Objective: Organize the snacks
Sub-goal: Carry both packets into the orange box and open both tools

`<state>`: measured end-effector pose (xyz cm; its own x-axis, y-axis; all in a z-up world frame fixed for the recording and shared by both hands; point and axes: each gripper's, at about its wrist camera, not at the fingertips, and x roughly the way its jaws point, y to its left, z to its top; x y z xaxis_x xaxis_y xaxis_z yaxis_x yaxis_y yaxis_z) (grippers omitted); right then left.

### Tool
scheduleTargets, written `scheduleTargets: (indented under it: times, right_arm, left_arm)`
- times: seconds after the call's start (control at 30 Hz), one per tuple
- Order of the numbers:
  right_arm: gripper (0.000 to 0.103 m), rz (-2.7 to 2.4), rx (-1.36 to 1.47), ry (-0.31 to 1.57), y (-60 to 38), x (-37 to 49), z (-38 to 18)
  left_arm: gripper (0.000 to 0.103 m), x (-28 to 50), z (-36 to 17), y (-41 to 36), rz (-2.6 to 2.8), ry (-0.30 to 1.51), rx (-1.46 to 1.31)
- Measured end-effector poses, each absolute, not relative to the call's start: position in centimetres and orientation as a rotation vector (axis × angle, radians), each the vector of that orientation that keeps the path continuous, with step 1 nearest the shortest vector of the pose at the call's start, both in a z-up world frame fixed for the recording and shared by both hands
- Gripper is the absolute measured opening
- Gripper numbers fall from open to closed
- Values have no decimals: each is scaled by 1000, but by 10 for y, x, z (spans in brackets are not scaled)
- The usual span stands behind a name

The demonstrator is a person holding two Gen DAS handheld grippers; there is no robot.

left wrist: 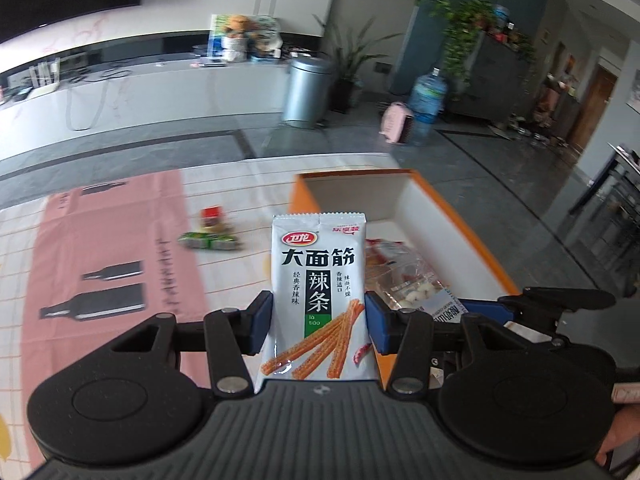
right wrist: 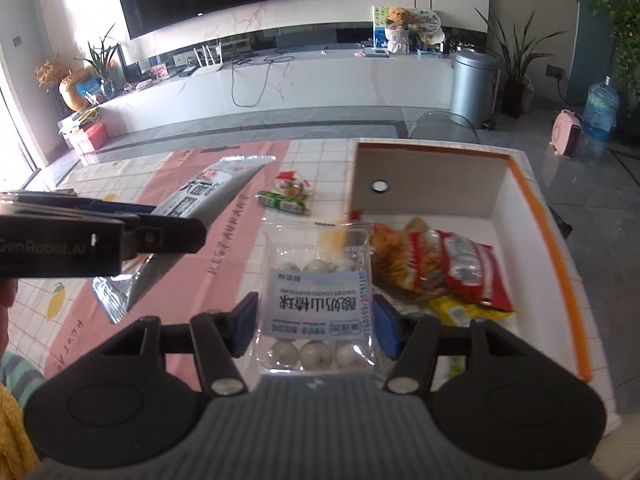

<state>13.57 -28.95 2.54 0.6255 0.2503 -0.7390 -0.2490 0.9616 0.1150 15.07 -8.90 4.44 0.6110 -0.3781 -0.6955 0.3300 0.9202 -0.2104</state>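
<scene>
My left gripper [left wrist: 318, 328] is shut on a white spicy-strip packet [left wrist: 318, 280], held upright above the table. My right gripper [right wrist: 316, 320] is shut on a clear bag of white yogurt balls [right wrist: 316, 300], held just left of the orange-rimmed white box [right wrist: 532, 208]. Inside the box lie a red and orange snack bag [right wrist: 440, 268] and a yellow packet [right wrist: 460, 312]. On the table sit a green snack stick [right wrist: 282, 202] and a small wrapped candy [right wrist: 292, 184]. In the right wrist view, the spicy-strip packet [right wrist: 200, 208] hangs to the left, clamped by the other gripper.
The table carries a white checked cloth with a pink strip [left wrist: 100, 260]. Beyond its far edge are grey floor, a metal bin [right wrist: 474, 80], a water bottle [right wrist: 600, 108] and a long white TV cabinet [right wrist: 280, 80]. A hand shows at the lower right edge [left wrist: 624, 420].
</scene>
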Motion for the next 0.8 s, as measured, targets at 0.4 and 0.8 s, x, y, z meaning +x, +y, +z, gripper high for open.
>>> scheduleTargets:
  times: [0.4, 0.8]
  right_arm:
    - [57, 239, -99, 989, -381, 168, 35]
    - [57, 290, -183, 1193, -402, 222, -11]
  left_arm:
    - [56, 187, 27, -184, -562, 977, 3]
    - [56, 225, -12, -234, -584, 1147, 115]
